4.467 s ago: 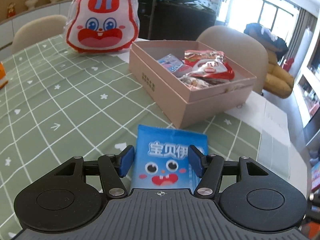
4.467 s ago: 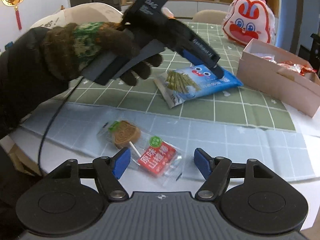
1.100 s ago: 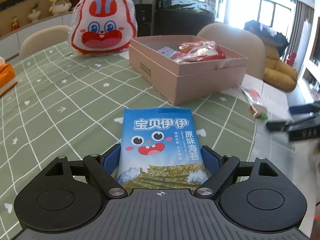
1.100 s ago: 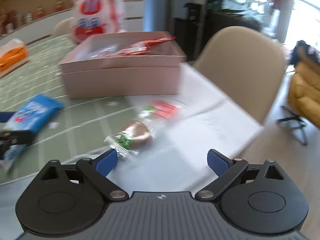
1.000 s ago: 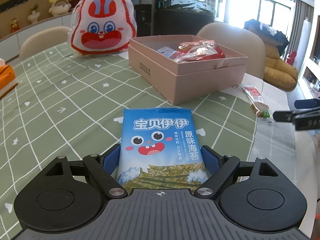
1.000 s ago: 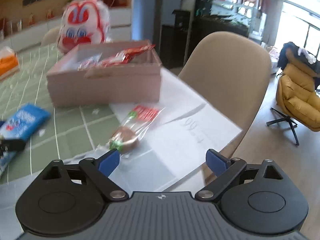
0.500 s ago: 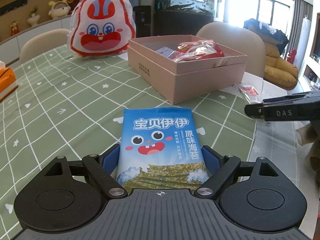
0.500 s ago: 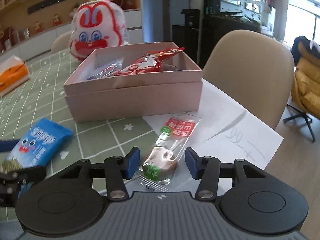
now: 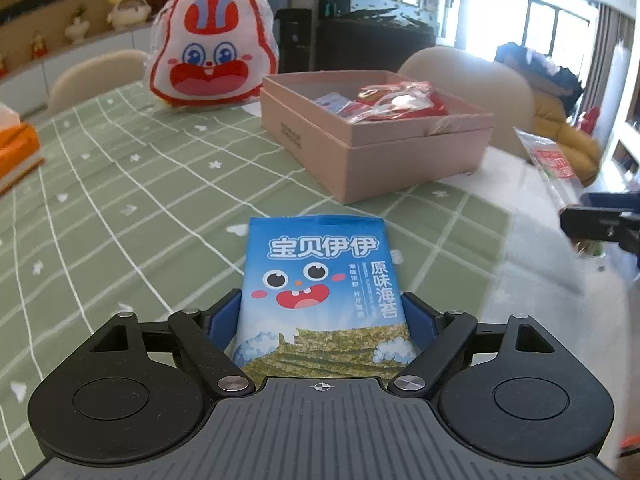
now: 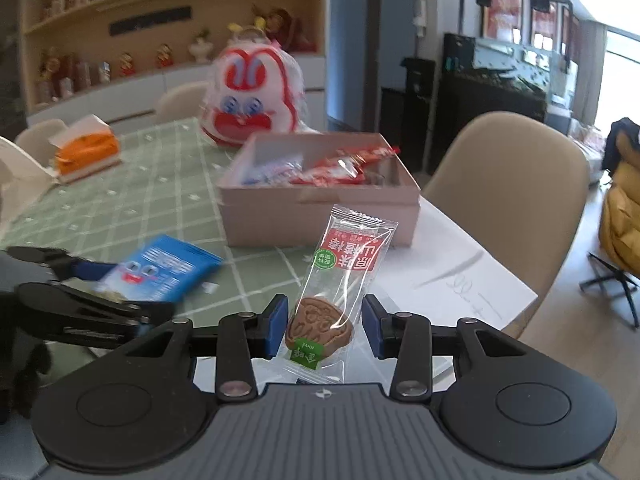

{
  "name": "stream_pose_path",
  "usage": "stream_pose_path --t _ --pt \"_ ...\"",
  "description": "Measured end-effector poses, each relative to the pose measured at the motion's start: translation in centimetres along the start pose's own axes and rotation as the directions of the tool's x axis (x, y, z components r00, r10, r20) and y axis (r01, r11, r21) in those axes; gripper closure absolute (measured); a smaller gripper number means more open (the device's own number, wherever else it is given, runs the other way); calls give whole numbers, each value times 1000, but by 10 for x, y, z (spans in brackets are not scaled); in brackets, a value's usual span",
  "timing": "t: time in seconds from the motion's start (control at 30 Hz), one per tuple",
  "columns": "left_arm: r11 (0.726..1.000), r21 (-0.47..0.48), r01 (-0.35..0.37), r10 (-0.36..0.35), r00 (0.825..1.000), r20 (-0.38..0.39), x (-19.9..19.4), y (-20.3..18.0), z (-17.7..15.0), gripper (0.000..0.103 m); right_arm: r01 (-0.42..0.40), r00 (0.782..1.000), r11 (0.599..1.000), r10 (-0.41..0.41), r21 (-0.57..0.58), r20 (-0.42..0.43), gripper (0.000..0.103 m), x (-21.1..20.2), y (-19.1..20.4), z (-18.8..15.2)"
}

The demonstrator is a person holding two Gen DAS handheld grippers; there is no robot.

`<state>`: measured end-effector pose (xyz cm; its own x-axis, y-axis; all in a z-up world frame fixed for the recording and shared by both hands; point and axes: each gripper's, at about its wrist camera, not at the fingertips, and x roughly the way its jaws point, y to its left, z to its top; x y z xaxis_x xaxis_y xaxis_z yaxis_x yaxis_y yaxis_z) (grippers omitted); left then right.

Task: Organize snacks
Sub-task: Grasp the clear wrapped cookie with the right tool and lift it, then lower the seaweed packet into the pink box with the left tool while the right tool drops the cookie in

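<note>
While the pink box (image 10: pixel 320 216) at twelve o'clock holds red-wrapped snacks (image 10: pixel 344 168), each gripper pinches something (left gripper (image 9: pixel 320 316) the seaweed packet (image 9: pixel 320 280), right gripper (image 10: pixel 324 326) the lollipop (image 10: pixel 320 326)) above the green-checked surface (image 9: pixel 120 184).

The blue seaweed packet's (image 9: pixel 320 280) lower end is hidden behind the left tongs (image 9: pixel 320 316). The pink box's (image 10: pixel 320 216) contents are blurred.

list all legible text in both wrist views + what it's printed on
"宝贝伊伊" and "原味海苔": blue seaweed snack bag, between the left gripper's fingers.
"原味山楂棒", seen upside down: red label of the clear lollipop wrapper, between the right gripper's closing fingers.
Small columns on the bag, green wrapper stickers, stamp on the pink box, handwriting on the white paper: unreadable.
</note>
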<state>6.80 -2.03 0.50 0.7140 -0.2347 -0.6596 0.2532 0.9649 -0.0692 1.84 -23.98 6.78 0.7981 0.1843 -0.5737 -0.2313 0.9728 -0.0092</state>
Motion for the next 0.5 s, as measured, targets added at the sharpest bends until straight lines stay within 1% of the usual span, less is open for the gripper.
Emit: stream_pose_path --t 0.03,0.07,0.13,0.17,0.23,0.3,0.33,0.37,0.4,0.47,0.5 --pt "999 -12 34 -34 999 7 -7 -1 3 16 -14 1000 1000 14 -3 11 63 -5 0 3" --pt "998 -20 63 -62 997 35 -18 -3 7 16 -25 999 1000 25 -5 26 63 -12 -1 6" --pt "996 -30 83 -79 988 129 -43 -7 18 16 -42 997 999 42 -10 70 63 -27 -5 18" --pt "994 -42 103 -93 977 194 -58 -7 27 16 -49 994 999 50 -13 97 63 -33 -7 26" --pt "985 -80 150 -118 942 315 -84 -5 47 16 -54 985 998 57 -25 162 63 -44 -13 46" --pt "977 -108 183 -121 896 427 -102 -3 73 15 -49 971 998 59 -47 230 63 -51 -20 74" --pt "975 -107 194 -122 874 470 -107 -3 87 15 -51 965 997 62 -49 255 63 -51 -25 89" --pt "975 -96 198 -126 860 494 -105 -6 104 14 -58 960 997 69 -47 270 63 -49 -30 102" --pt "977 -85 195 -129 860 493 -99 -8 121 14 -68 957 997 76 -38 281 63 -44 -37 118" --pt "978 -89 187 -127 879 459 -74 -15 153 14 -87 955 996 85 -6 282 63 -29 -51 146" --pt "974 -99 202 -140 890 434 -56 -15 166 14 -102 957 995 94 15 276 63 -18 -59 158"
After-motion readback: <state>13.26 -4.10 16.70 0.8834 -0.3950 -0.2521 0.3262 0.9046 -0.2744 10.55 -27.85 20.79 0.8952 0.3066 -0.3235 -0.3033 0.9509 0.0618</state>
